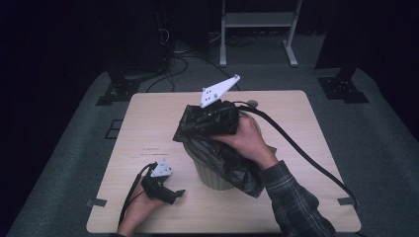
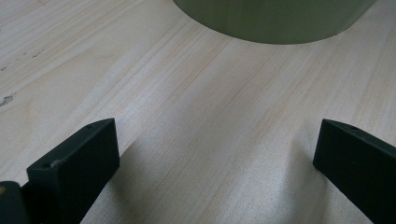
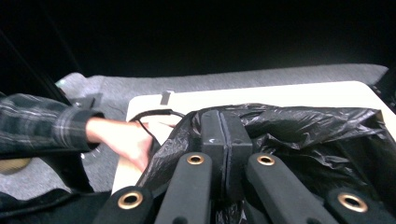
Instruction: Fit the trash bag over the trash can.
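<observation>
Black plastic bin bag (image 1: pixel 225 158), thin and crinkly, draped over the top of a pale round bin (image 1: pixel 213 175) near the middle of a light wood table (image 1: pixel 306 123). Right gripper (image 3: pixel 226 140) up above the bin, jaws pressed tight together, with a fold of the bag seemingly pinched between them. Bag spread out to the sides of those jaws in the right gripper view, loose and puffy. Bin right under that gripper, standing upright, its open mouth hidden by the bag. Probably next: bag edge pulled out and down over the bin's rim.

Left gripper (image 1: pixel 170 194) low on the table, near the front edge, jaws wide apart and holding nothing. Bin wall (image 2: pixel 275 21) straight ahead of those jaws in the left gripper view, near but not touching. Left hand (image 1: pixel 141 212) nearer to the bottom of the bin, right hand (image 1: pixel 249 140) nearer to the top.

Lots of bare table to the left and behind the bin. Less room at the right front, with the sleeve (image 1: pixel 296 202) and the thick cable (image 1: pixel 306 158) lying there. Bin well away from every table edge, so no big risk of a fall.
</observation>
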A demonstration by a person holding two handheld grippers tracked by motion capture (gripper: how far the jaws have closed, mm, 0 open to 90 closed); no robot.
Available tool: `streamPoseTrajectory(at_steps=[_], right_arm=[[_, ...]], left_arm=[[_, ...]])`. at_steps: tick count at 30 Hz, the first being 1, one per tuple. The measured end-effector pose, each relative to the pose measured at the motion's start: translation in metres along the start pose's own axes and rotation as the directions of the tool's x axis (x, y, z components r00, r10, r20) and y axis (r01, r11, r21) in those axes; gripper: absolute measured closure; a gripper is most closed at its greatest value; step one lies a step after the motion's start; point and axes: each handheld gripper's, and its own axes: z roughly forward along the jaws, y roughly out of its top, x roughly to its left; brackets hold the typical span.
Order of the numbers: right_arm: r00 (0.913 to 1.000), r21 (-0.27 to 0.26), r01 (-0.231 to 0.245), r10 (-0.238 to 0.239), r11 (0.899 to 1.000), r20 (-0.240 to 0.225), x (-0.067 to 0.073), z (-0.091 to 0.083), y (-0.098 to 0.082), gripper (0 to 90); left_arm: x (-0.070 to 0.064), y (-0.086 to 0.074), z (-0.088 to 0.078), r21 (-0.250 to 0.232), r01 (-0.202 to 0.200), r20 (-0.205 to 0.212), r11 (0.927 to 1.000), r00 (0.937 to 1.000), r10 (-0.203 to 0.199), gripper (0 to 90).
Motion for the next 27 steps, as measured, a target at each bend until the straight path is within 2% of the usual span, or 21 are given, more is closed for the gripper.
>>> streamPoseTrajectory(at_steps=[3,5,9,12,22,27], right_arm=[[0.9994,0.009,-0.001,0.001,1.0,0.035,-0.003,-0.005,-0.004,89.2],[0.9988,0.004,-0.023,0.022,1.0,0.043,-0.007,-0.01,-0.009,89.2],[0.9953,0.033,-0.057,0.054,0.998,0.08,-0.018,-0.016,-0.02,89.2],[0.9903,0.08,-0.079,0.069,0.994,0.121,-0.026,-0.016,-0.026,89.1],[0.9841,0.144,-0.123,0.102,0.982,0.145,-0.047,-0.001,-0.032,88.9],[0.9809,0.189,-0.144,0.115,0.971,0.157,-0.057,0.009,-0.035,88.7]], left_arm=[[0.0,0.0,0.0,0.001,0.0,0.001,1.0,1.0,0.0,0.0],[0.0,0.0,0.0,0.001,0.0,0.001,1.0,1.0,0.0,0.0],[0.0,0.0,0.0,0.0,0.0,0.002,1.0,1.0,0.0,0.0],[0.0,0.0,0.0,0.001,0.0,0.002,1.0,1.0,0.0,0.0],[0.0,0.0,0.0,0.001,0.0,0.002,1.0,1.0,0.0,0.0],[0.0,0.0,0.0,0.0,0.0,0.002,1.0,1.0,0.0,0.0]])
